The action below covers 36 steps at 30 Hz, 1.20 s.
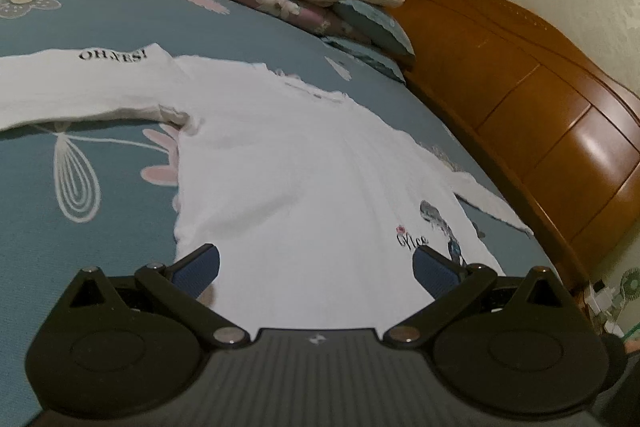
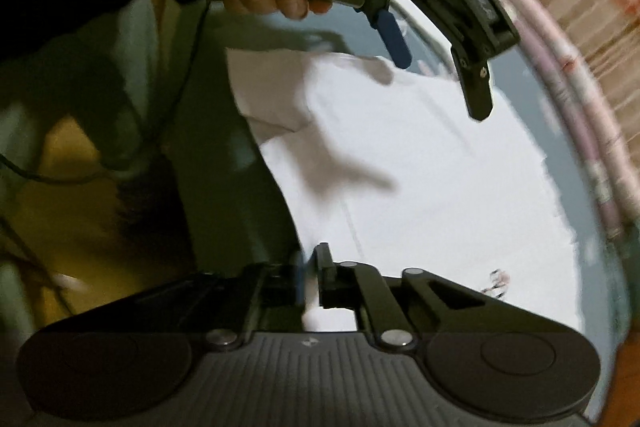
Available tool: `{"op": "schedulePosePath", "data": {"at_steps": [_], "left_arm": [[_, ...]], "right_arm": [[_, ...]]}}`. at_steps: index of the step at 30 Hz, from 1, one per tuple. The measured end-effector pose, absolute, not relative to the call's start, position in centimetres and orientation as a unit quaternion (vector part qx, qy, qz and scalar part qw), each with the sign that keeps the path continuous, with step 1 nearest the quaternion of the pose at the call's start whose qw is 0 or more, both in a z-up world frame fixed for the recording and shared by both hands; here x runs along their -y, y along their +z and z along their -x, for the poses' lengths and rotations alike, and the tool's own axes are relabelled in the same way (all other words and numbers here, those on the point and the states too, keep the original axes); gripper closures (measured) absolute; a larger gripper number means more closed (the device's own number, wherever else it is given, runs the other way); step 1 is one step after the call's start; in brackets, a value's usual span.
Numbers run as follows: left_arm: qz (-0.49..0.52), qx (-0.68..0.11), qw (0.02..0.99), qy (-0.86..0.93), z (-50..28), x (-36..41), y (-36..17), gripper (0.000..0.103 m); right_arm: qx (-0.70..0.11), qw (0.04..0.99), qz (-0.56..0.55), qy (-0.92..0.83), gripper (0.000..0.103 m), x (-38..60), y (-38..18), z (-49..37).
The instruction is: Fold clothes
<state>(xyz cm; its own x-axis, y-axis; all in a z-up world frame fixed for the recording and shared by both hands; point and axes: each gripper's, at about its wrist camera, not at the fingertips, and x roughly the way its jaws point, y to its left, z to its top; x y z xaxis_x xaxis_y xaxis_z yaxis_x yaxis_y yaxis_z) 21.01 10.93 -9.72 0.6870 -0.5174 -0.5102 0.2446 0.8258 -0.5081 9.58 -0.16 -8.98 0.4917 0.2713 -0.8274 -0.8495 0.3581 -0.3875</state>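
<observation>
1. Left wrist view: my left tool (image 1: 316,267) hovers, fingers spread apart, above the white cotton long-sleeved shirt (image 1: 304,171) lying flat on the blue floral bed (image 1: 80,27).
2. Right wrist view: my right tool (image 2: 310,281) is clamped on the shirt's edge.

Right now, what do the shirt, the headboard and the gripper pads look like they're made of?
Shirt: soft white knit, probably cotton; matte, creased, printed lettering. Headboard: wood or wood veneer, glossy varnish; brown panels with bright highlights. Left gripper pads: dark blue, ribbed, likely rubber or soft plastic, on matte black plastic arms.
</observation>
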Motion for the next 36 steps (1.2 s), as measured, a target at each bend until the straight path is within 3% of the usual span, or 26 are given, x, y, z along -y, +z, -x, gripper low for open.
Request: {"op": "schedulePosePath", "data": {"at_steps": [2,4,6,7,14,15,19,23,26,28,36], "left_arm": [[0.216,-0.325,0.897,-0.208,-20.9,-11.7,-9.5,0.001],[0.241,-0.318,0.894,-0.202,-21.0,-12.9,-9.4,0.001],[0.268,-0.310,0.891,-0.194,-21.0,-14.3,-9.4,0.001],[0.281,-0.307,0.889,-0.193,-21.0,-14.9,-9.5,0.001],[0.321,-0.303,0.881,-0.169,-21.7,-17.7,-10.1,0.001],[0.320,-0.306,0.881,-0.166,-21.9,-17.7,-10.2,0.001],[0.312,-0.313,0.881,-0.168,-22.2,-17.4,-10.2,0.001],[0.302,-0.311,0.885,-0.171,-22.0,-17.2,-10.0,0.001],[0.306,-0.309,0.885,-0.167,-21.9,-17.3,-10.0,0.001],[0.308,-0.311,0.884,-0.164,-22.0,-17.3,-10.1,0.001],[0.284,-0.317,0.889,-0.168,-21.9,-16.2,-9.9,0.001]], "right_arm": [[-0.334,0.763,0.401,0.381,0.083,0.2,-7.6,-10.0],[-0.321,0.788,0.374,0.368,0.072,0.0,-6.4,-11.6],[-0.309,0.816,0.344,0.347,0.051,-0.6,-5.7,-14.6],[-0.311,0.827,0.327,0.336,0.048,-1.0,-5.9,-16.3],[-0.354,0.867,0.164,0.310,0.043,-2.7,-7.6,-28.1],[-0.351,0.873,0.153,0.301,0.038,-3.0,-7.7,-29.2],[-0.364,0.877,0.166,0.266,0.038,-4.8,-9.8,-31.6],[-0.356,0.881,0.170,0.260,0.038,-5.2,-11.2,-28.6],[-0.371,0.863,0.161,0.302,0.031,-4.9,-11.2,-24.7],[-0.372,0.853,0.174,0.320,0.017,-4.7,-11.5,-21.5],[-0.414,0.823,0.184,0.343,0.010,-2.3,-10.2,-16.4]]}}
